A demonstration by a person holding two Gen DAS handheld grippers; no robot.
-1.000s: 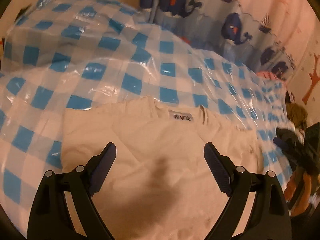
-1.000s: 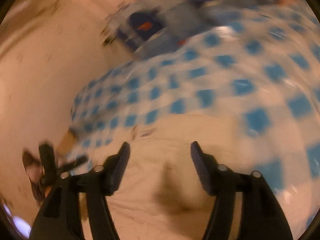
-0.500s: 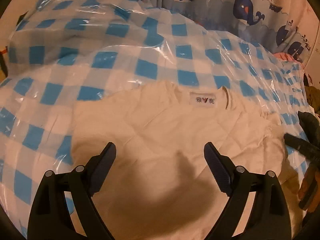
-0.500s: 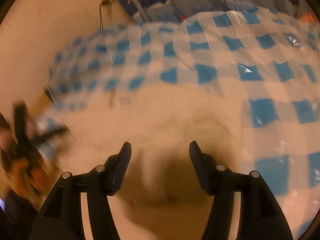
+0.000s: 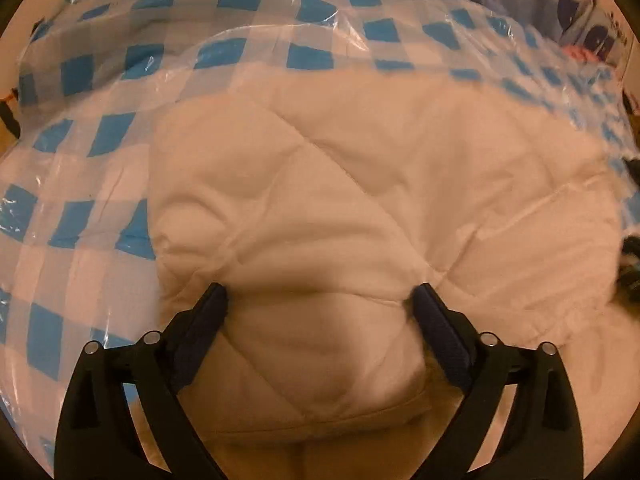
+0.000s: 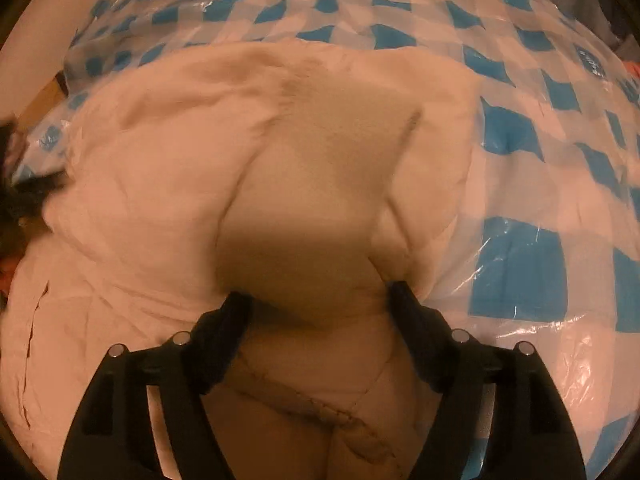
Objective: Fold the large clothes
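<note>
A cream shirt (image 5: 360, 200) lies spread on a blue-and-white checked cover (image 5: 80, 168). My left gripper (image 5: 319, 294) points down into the shirt near its left side. Its jaws are wide and opening. Both fingertips (image 5: 218, 300) dent the cloth, and a loose bulge of it sits between them, with a folded edge just below. In the right wrist view the shirt (image 6: 160, 200) fills the left and middle. My right gripper (image 6: 319, 294) is sunk into it near its right edge. Its jaws are opening, and cloth lies between them unpinched, in the gripper's shadow.
The checked cover (image 6: 540, 200) is glossy plastic film and stretches off to the right and behind. A whale-print curtain (image 5: 580, 8) hangs at the far back. A dark blurred shape (image 5: 630, 264) sits at the shirt's right edge.
Both grippers have come down from above the shirt onto it, and their fingertips now press into the cloth. The neck label has left the left wrist view. The right jaws stand wider.
</note>
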